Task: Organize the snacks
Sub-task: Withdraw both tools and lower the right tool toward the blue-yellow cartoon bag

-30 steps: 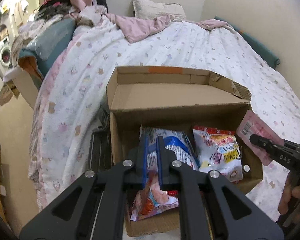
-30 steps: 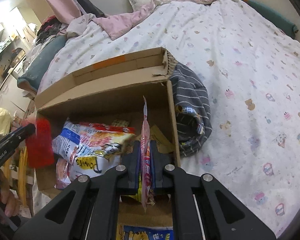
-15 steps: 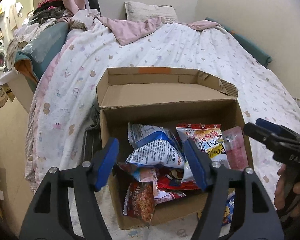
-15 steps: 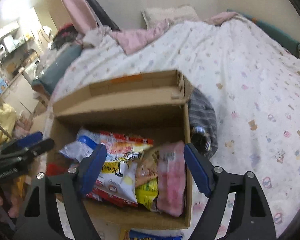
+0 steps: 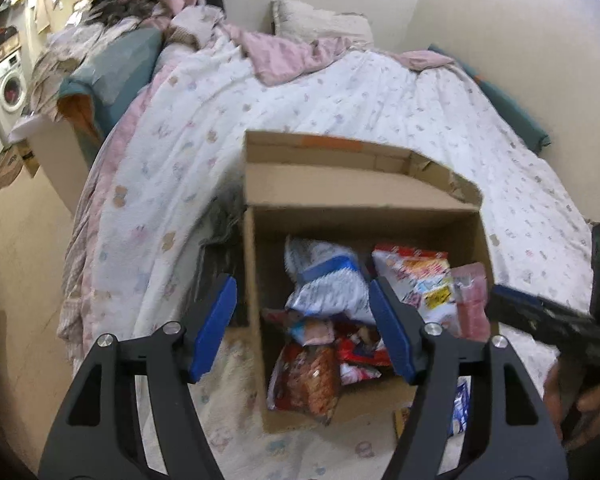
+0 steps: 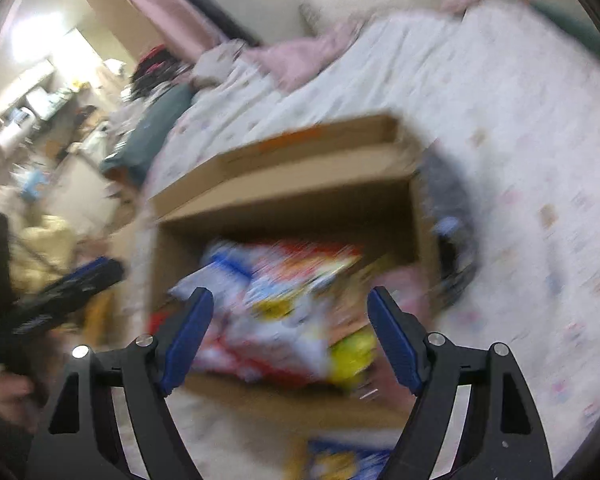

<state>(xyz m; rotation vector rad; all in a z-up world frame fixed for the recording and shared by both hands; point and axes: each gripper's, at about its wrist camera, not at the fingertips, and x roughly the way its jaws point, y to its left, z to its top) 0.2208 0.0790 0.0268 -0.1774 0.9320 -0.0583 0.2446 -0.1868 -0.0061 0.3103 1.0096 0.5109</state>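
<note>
An open cardboard box stands on the bed and holds several snack bags. Among them are a blue-white bag, a red-white bag, a pink packet against the right wall and an orange-brown bag at the front. My left gripper hangs open over the box's front left, holding nothing. My right gripper is open above the blurred snacks, also holding nothing; the pink packet lies under its right finger. Each view shows the other gripper at its edge, and a hand grips the right one.
A patterned quilt covers the bed around the box. A grey striped cloth lies against the box's right side. A blue snack packet rests on the quilt in front of the box. Piled clothes and a washing machine are far left.
Both grippers went from shut on a packet to open. The packets now lie in the box, the pink one at the right wall. The left gripper drew back and up; the right view is blurred.
</note>
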